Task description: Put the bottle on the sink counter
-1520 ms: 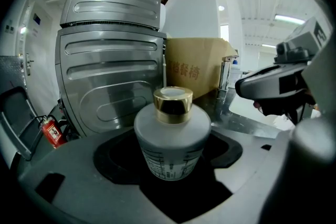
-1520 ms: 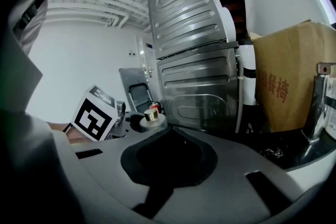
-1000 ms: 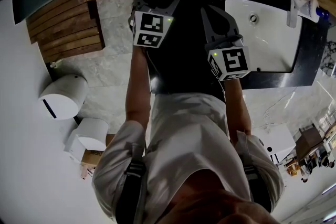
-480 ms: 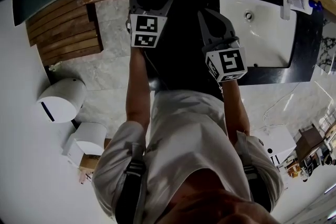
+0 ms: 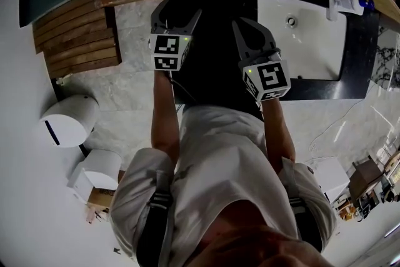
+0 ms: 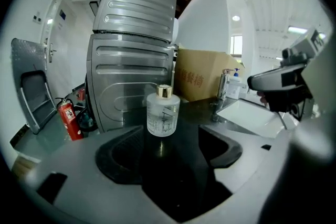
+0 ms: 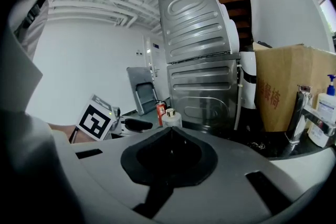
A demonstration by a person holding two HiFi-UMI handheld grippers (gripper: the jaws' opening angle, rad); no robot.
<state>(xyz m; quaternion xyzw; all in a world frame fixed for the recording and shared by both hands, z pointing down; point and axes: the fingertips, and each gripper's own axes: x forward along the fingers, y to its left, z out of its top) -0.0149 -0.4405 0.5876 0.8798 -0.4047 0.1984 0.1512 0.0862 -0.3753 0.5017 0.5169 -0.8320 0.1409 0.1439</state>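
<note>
The bottle [image 6: 163, 115] stands upright on the dark counter [image 6: 197, 109], just beyond the left gripper [image 6: 169, 139], whose jaws are apart. The right gripper [image 7: 170, 132] has its jaws together on nothing.

The bottle [image 6: 163, 113] stands upright on the desk [image 5: 359, 53], just ahead of the left hand-held gripper [image 5: 180, 6] and apart from it. The sink [image 5: 306, 40] is set in the desk to the right, with the faucet [image 6: 224, 84] at its far edge. Behind the bottle rise two stacked machines [image 6: 131, 60], perhaps washers. A cardboard box [image 6: 202, 78] sits to their right.
</note>
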